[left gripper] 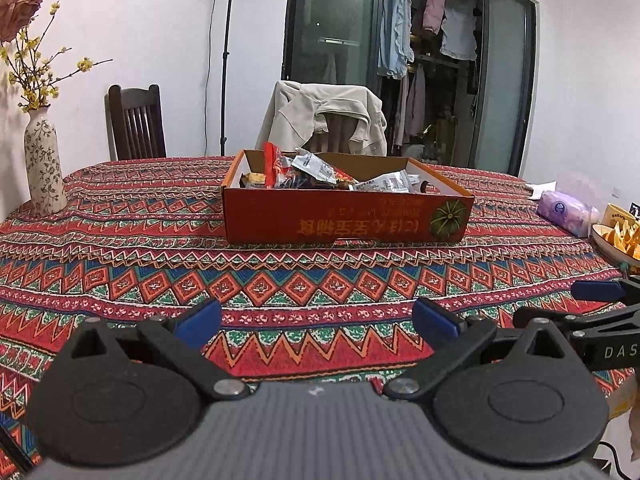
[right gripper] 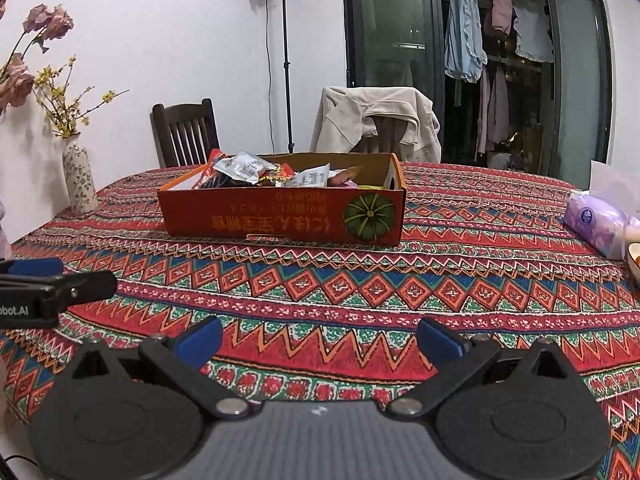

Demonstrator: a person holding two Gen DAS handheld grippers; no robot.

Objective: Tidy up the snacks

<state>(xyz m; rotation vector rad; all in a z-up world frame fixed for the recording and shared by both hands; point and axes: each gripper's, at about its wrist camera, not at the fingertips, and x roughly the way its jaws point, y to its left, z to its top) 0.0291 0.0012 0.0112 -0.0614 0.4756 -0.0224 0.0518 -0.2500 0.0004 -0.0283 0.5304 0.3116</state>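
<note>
Patterned red tablecloth [left gripper: 120,248] covers dining table; orange cardboard box [left gripper: 344,216] sits mid-table, snack packets [left gripper: 316,170] heaped inside. Left gripper [left gripper: 316,322] and right gripper [right gripper: 320,340] hover near table edge, well short of box, both spread wide, empty. Judgement: advance level toward box, take one top packet by its edge. Room: chairs, floral vase [left gripper: 42,168], tissue pack [right gripper: 596,220].
</note>
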